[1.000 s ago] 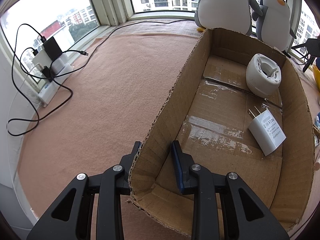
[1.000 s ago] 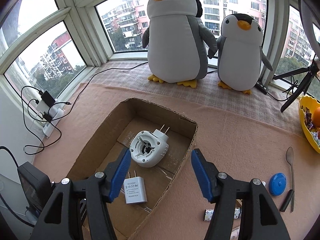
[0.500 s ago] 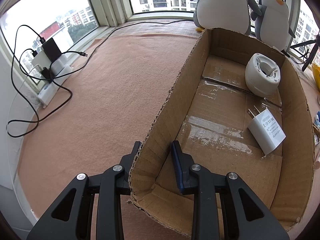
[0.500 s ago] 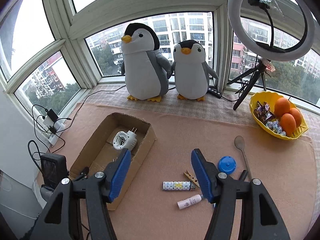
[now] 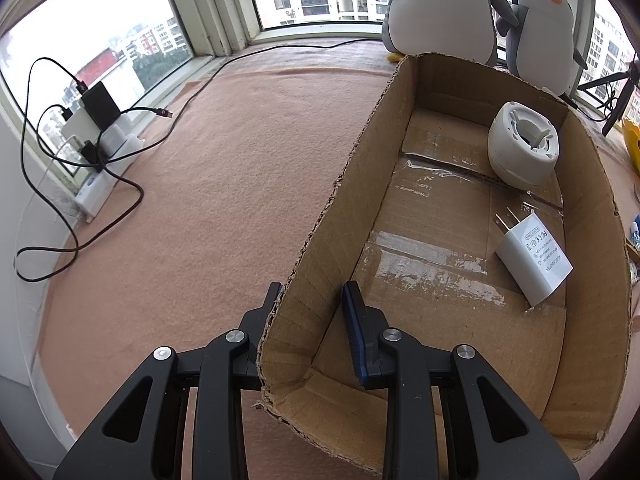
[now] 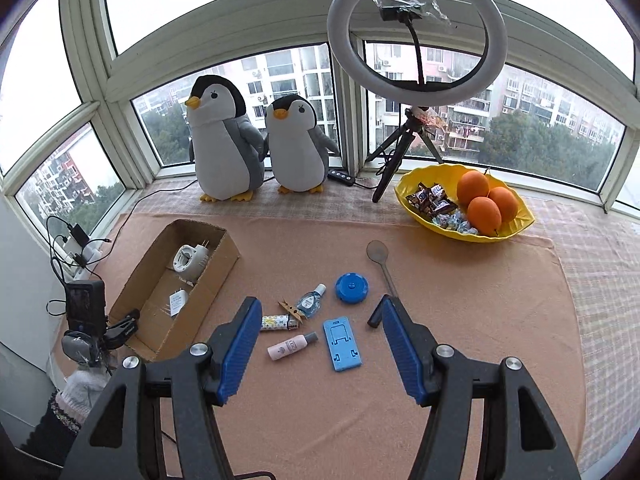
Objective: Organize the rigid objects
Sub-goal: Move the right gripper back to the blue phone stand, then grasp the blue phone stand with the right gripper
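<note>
Left gripper (image 5: 310, 304): jaws clamped on the near side wall of the cardboard box (image 5: 320, 240), one finger outside, one inside; unchanged over the last second, so the box is steadied.

Right gripper (image 6: 316, 344): jaws open, nothing between them. A second ago it looked down into the box from close by; now it has pulled back and risen, and the loose items right of the box fill its view. Judgement: one drop-off is finished and the next pick is being lined up.

Inside the box: white charger (image 5: 534, 262) near the right wall, round white plug-in device (image 5: 522, 146) toward the far end.

Right of the box, near to far: blue phone stand (image 6: 342, 344), small pink-white bottle (image 6: 292, 346), patterned tube (image 6: 276, 323), clothespin (image 6: 291, 310), clear blue bottle (image 6: 311, 301), blue round lid (image 6: 351, 287), spoon (image 6: 380, 262) (handle end hidden behind a finger).

Surface: peach felt cloth (image 6: 460, 320). Beyond the box: two plush penguins (image 6: 224, 140), yellow fruit bowl (image 6: 516, 224), ring light (image 6: 416, 28), bay windows. Power strip with cables (image 5: 96, 128) left of the box.
</note>
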{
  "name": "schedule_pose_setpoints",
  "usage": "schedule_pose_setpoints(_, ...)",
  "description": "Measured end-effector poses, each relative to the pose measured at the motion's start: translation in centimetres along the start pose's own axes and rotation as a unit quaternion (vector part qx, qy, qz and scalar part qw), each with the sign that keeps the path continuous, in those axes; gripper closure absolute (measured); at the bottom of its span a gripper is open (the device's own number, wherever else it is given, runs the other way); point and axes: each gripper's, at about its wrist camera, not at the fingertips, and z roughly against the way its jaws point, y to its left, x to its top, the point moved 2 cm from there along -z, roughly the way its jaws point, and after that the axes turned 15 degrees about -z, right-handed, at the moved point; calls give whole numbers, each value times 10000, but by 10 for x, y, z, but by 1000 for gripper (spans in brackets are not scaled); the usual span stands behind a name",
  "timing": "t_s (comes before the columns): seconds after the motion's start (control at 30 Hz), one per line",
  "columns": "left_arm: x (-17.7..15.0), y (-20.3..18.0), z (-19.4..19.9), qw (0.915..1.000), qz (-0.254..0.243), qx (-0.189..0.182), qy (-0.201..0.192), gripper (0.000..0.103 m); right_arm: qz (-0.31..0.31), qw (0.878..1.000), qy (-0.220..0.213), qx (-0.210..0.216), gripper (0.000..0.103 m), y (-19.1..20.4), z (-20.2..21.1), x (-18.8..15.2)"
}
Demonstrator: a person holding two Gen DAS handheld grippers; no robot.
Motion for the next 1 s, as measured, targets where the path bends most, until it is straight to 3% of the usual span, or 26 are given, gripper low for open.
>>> schedule_pose_setpoints(0.37, 0, 0, 0, 10000, -13, -1, 32, 76, 324, 9985, 431, -68, 44, -30, -62, -37)
schedule_pose_setpoints(0.67, -2, 2, 0, 10000, 45, 0, 40, 76, 907, 9890, 1117, -353, 45, -27, -130, -59)
schedule_pose_setpoints(0.87, -2, 2, 0, 10000, 53, -5, 49, 76, 938, 9809, 1644, -447, 57, -30, -170, -65)
schedule_pose_setpoints(1.0, -2, 2, -1, 10000, 67, -16, 56, 76, 959, 9765, 1864, -497, 59, -31, -188, -66)
